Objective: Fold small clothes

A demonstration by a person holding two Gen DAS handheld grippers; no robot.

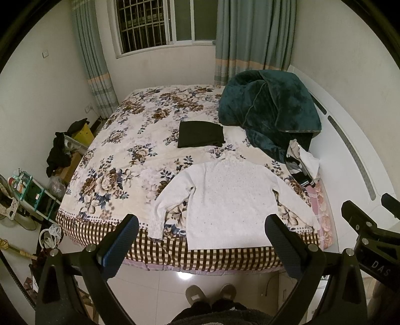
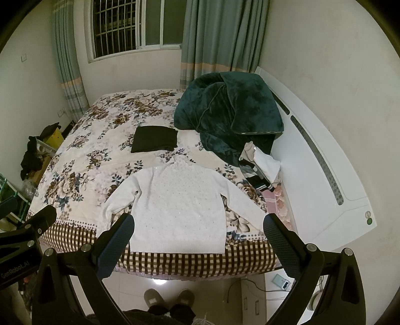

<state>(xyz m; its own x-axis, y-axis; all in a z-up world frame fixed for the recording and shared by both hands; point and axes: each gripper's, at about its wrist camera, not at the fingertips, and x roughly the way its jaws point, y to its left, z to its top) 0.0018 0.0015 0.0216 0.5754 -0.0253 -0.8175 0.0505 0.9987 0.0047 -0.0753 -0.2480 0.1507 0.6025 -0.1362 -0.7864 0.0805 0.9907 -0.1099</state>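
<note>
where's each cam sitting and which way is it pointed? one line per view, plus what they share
Left wrist: on the left gripper, held off the foot of the bed, facing the window; own open fingers, slippers and the right gripper at the right edge show.
Right wrist: on the right gripper, same facing, set slightly rightward; open fingers, slippers, left gripper at the left edge.
Shared: white sweater lying flat, folded black garment, green blanket, unfolded clothes pile, window.
</note>
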